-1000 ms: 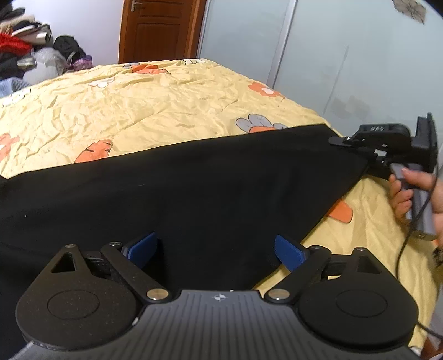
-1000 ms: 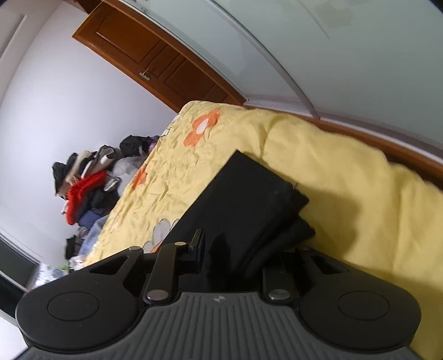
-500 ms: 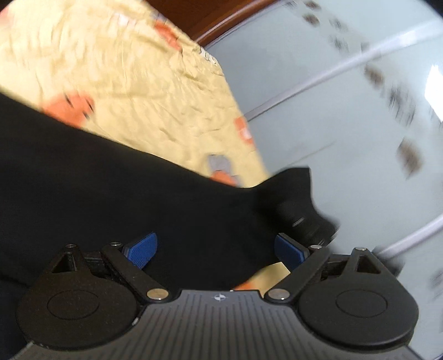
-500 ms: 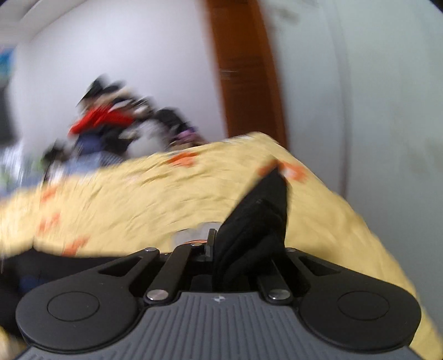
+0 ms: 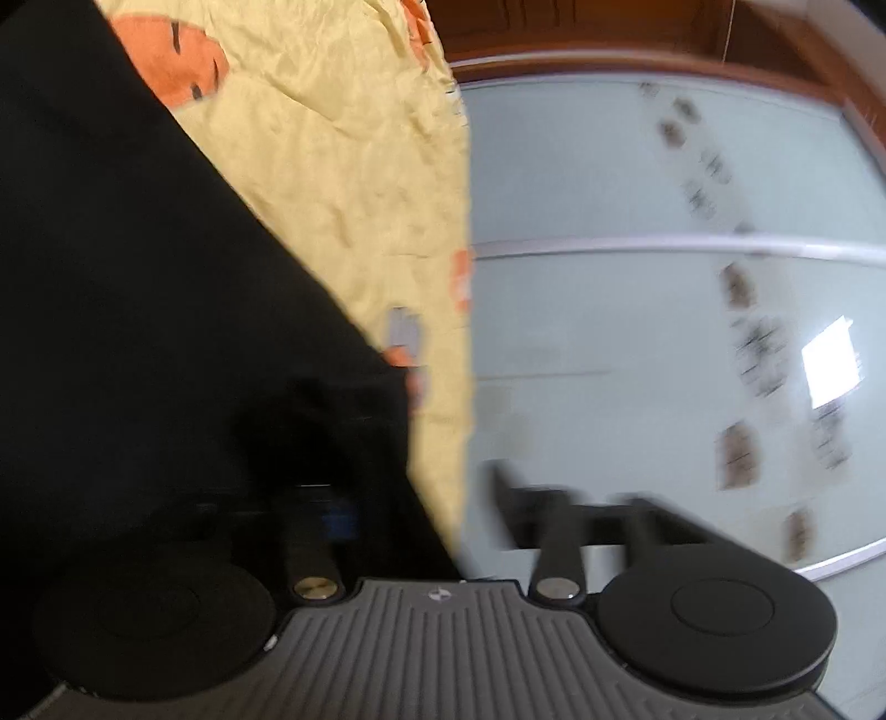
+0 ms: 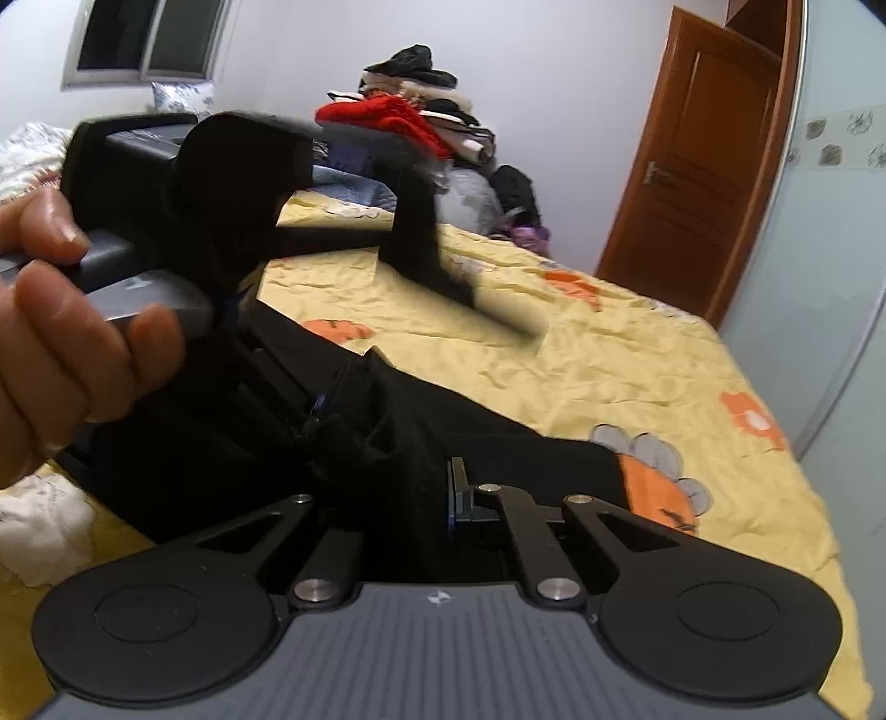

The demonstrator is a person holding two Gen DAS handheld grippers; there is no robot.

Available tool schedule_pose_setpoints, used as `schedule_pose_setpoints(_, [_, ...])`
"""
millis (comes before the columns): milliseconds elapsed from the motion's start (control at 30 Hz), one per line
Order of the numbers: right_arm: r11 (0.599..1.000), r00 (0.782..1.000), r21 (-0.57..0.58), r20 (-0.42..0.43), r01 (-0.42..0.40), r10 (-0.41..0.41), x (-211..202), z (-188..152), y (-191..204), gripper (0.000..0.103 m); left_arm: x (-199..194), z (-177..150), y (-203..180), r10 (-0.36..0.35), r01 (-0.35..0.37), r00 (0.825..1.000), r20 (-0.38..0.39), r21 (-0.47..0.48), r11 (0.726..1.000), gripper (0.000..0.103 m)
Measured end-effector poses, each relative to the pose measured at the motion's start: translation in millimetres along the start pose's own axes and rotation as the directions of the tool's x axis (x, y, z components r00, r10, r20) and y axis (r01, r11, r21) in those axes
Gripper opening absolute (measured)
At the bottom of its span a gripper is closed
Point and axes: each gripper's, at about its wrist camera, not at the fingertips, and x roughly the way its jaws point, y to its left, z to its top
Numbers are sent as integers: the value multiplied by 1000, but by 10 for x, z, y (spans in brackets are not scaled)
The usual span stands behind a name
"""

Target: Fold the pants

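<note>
Both wrists have rolled hard since a second ago, so the left view, level then, now shows the bed tipped on its side against the frosted glass panels [image 5: 637,332]. Then the left hand-held gripper [image 5: 421,509] stood wide over the flat black pants [image 6: 498,443]; now its jaws are closing, with the edge of the cloth lying between them, though blur hides whether the pads press on it yet. The right hand-held gripper [image 6: 398,487], which pinched a trouser end at the far edge of the bed, is clenched on a bunched fold of the pants and has carried it across, close to the left one.

From the right wrist view, a person's hand [image 6: 72,338] at 9 o'clock wraps the grey handle of the left hand-held gripper, fingers curled round it, the tool angled toward 4 o'clock and smeared by motion. The pants lie across the yellow bedspread [image 6: 637,354], dark cloth running from the grip toward 3 o'clock.

A heap of clothes [image 6: 421,116] sits at 12 o'clock beyond the bed, a wooden door [image 6: 698,166] at 2 o'clock, a window [image 6: 144,39] at 11 o'clock. The left tool's body blocks much of the bedspread at 10 o'clock.
</note>
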Motion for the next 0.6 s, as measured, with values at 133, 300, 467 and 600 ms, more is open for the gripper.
schedule_pose_setpoints(133, [1000, 1000, 28, -3, 9, -9, 22, 14, -4, 5, -64, -7, -79, 80, -81, 997, 12, 96, 992, 11])
schedule_pose_setpoints(300, [1000, 1000, -6, -8, 30, -30, 67, 50, 118, 7, -148, -18, -241, 181, -190, 982, 58, 241, 952, 6])
schedule_pose_setpoints(467, [999, 1000, -31, 11, -12, 12, 83, 176, 288, 7, -410, -108, -547, 327, -372, 928, 177, 449, 813, 6])
schedule_pose_setpoints(600, [996, 996, -36, 29, -81, 82, 197, 316, 518, 7, -633, -74, -572, 437, -511, 859, 267, 484, 710, 6])
